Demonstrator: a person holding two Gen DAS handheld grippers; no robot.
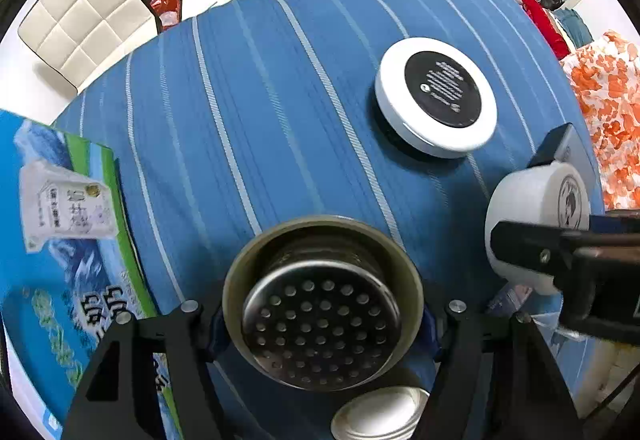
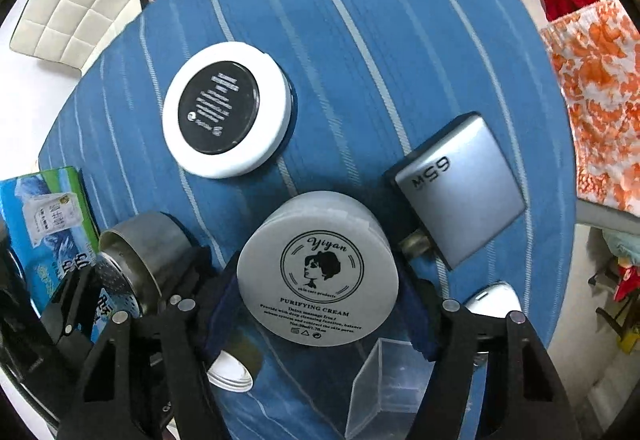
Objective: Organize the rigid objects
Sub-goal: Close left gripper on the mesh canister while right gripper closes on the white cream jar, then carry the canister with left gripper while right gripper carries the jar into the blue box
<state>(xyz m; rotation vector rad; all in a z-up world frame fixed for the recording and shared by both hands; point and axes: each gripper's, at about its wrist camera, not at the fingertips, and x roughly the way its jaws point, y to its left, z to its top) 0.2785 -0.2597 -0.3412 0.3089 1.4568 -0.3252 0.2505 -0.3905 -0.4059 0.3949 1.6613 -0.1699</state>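
My left gripper [image 1: 322, 316] is shut on a metal strainer cup [image 1: 320, 324] with a perforated bottom, held above the blue striped cloth [image 1: 260, 100]. My right gripper [image 2: 318, 312] is shut on a white cream jar [image 2: 318, 272] labelled "Purifying Cream"; the jar [image 1: 536, 224] and that gripper also show at the right of the left wrist view. The strainer cup [image 2: 136, 260] shows at the lower left of the right wrist view. A round white case with a black centre [image 1: 436, 96] [image 2: 226, 108] lies on the cloth further out.
A grey 65W charger [image 2: 460, 188] lies right of the jar. A clear plastic box [image 2: 384, 384], a tape roll [image 2: 236, 364] and a white mouse [image 2: 492, 300] sit near me. A blue-green carton [image 1: 52, 240] lies at left. White chairs [image 1: 80, 16] stand beyond the table.
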